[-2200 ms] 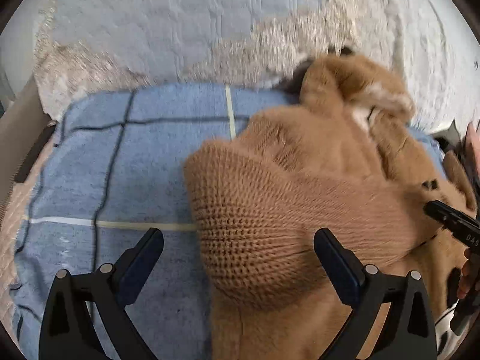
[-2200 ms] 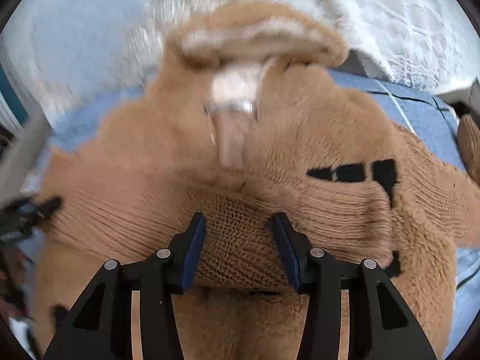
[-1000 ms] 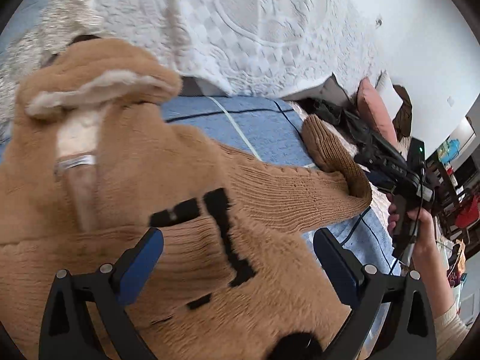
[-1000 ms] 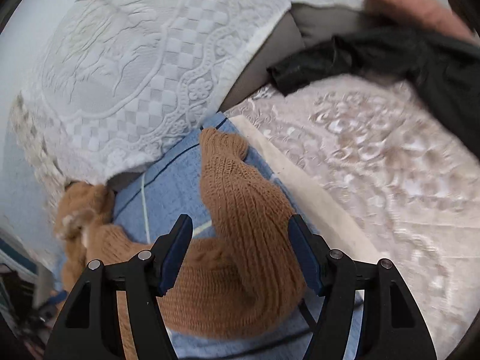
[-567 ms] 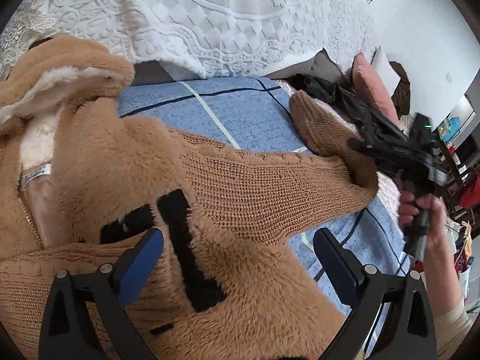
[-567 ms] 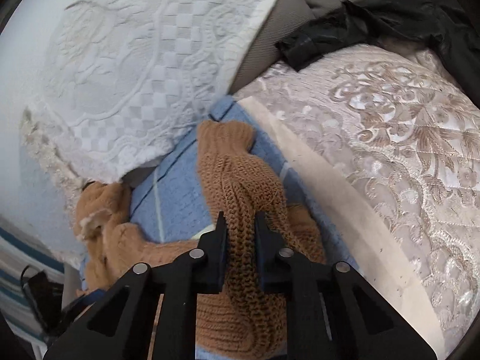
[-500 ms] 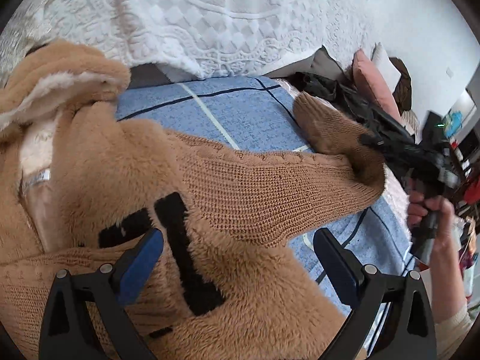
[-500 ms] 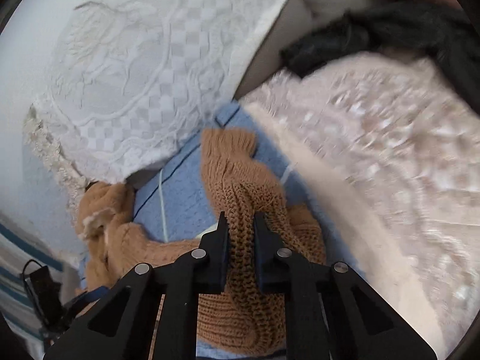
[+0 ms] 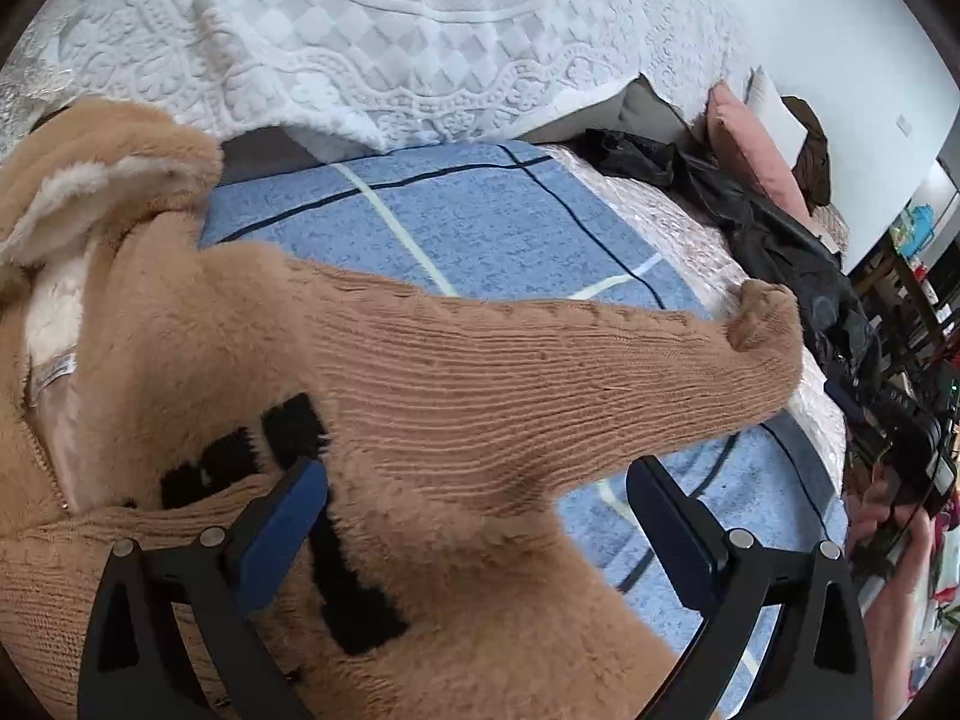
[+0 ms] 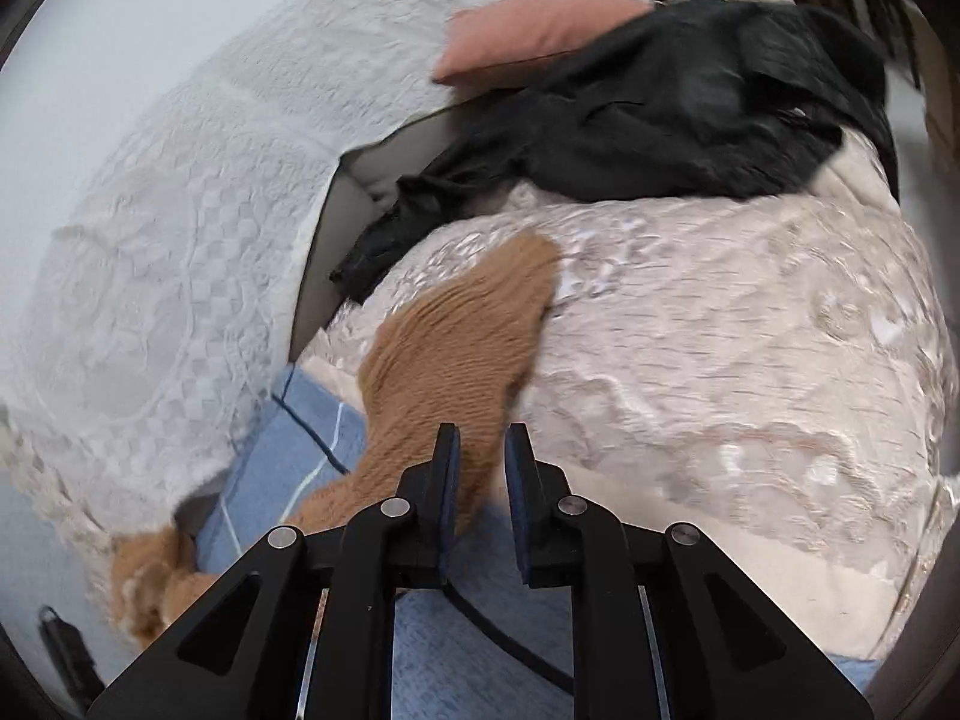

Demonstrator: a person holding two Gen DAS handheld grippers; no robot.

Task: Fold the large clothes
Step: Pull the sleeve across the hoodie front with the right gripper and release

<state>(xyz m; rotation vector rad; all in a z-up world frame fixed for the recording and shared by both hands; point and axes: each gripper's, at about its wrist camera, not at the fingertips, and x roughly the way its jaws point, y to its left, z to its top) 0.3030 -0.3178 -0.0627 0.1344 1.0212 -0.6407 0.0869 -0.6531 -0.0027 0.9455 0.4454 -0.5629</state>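
A tan fuzzy hooded jacket [image 9: 198, 324] with black marks lies on the bed, its hood [image 9: 102, 162] at the upper left. Its knitted sleeve [image 9: 570, 378] stretches out to the right, and the cuff [image 9: 765, 324] rests on the bedspread. My left gripper [image 9: 477, 510] hovers open over the jacket where the sleeve begins, with nothing gripped. My right gripper [image 9: 888, 420] is off to the right, apart from the cuff. In the right wrist view, the right gripper [image 10: 483, 468] has its jaws a little apart and opening. The sleeve [image 10: 456, 336] lies just ahead of them, and the pads do not press it.
A blue checked blanket [image 9: 480, 222] lies under the jacket. Behind it hangs a white lace cover [image 9: 420, 30]. A black garment [image 10: 660, 114] and a pink pillow [image 10: 540, 30] lie beyond the sleeve on the beige embroidered bedspread [image 10: 720, 330]. A person's hand [image 9: 894, 528] holds the right gripper.
The right gripper shut on the sleeve and drew it out straight to the right; now its jaws have parted and it sits back from the cuff. The left gripper shifted slightly, staying open.
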